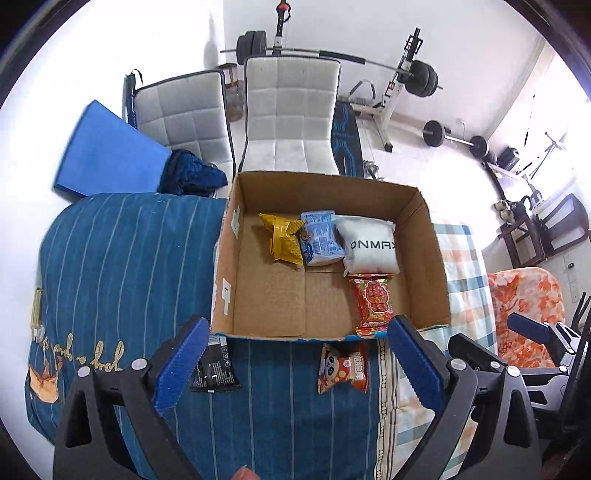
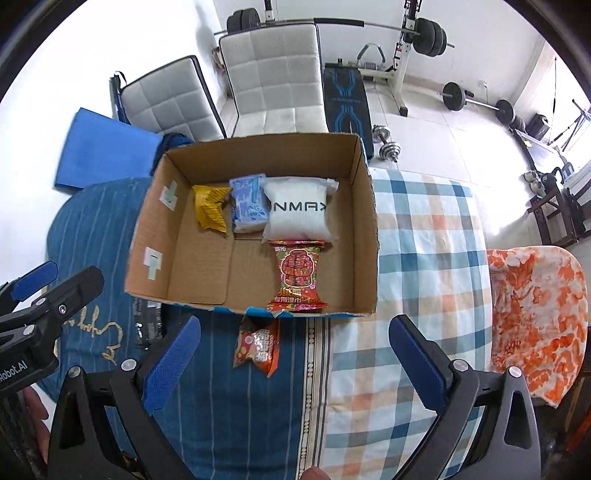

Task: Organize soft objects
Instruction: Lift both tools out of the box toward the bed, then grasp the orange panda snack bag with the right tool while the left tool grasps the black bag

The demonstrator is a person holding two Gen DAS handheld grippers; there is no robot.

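Note:
An open cardboard box (image 1: 432, 258) (image 2: 365, 221) sits on the bed. In it lie a yellow packet (image 1: 284, 238) (image 2: 210, 206), a light blue packet (image 1: 319, 238) (image 2: 248, 205), a white packet (image 1: 369, 245) (image 2: 297, 212) and a red packet (image 1: 373, 304) (image 2: 297, 275). In front of the box lie a black packet (image 1: 214, 369) (image 2: 147, 325) and a red-orange panda packet (image 1: 343, 369) (image 2: 256, 347). My left gripper (image 1: 299, 369) is open and empty above these two. My right gripper (image 2: 291, 369) is open and empty, just right of the panda packet.
The bed has a blue striped cover (image 1: 122, 258) and a checked cover (image 2: 424, 240). An orange floral cloth (image 2: 535, 314) lies on the right. White padded chairs (image 1: 291, 110), a blue mat (image 1: 107, 147) and weight equipment (image 2: 424, 33) stand behind the box.

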